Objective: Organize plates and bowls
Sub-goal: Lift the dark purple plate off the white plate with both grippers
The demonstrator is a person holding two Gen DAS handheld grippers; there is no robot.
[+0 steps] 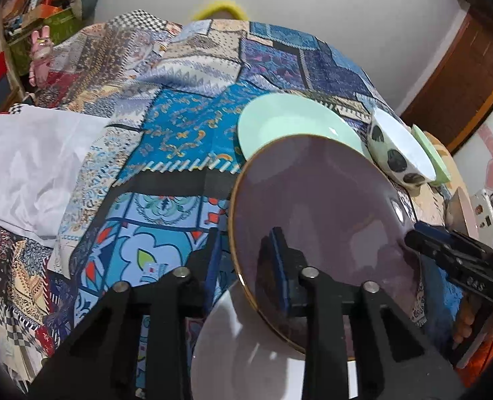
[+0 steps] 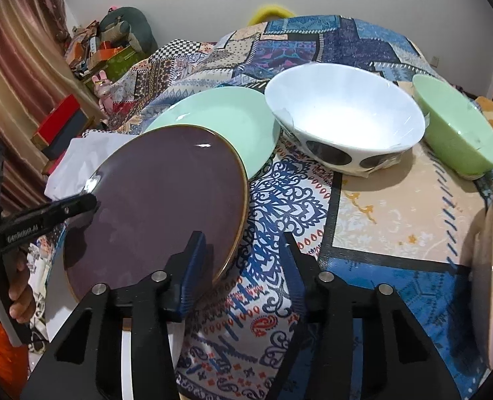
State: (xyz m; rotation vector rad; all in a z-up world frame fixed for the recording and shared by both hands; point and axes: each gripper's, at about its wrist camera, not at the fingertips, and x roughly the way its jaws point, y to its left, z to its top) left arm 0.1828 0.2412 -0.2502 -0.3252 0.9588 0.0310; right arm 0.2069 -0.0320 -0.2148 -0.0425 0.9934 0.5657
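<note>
Left wrist view: your left gripper (image 1: pixel 249 266) stands open astride the rim of the purple plate (image 1: pixel 316 220), tilted above a white plate (image 1: pixel 246 353) and just short of the mint plate (image 1: pixel 296 123); close before lowering. Right wrist view: your right gripper (image 2: pixel 243 263) is open too, one finger (image 2: pixel 193 260) over the purple plate (image 2: pixel 159 206), while the spotted bowl (image 2: pixel 346 123) and green bowl (image 2: pixel 456 126) sit beyond it, out of the way.

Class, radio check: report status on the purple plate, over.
Left gripper astride purple plate rim, grip unclear. Right gripper open at opposite rim. Plate tilted above white plate; mint plate close behind.
</note>
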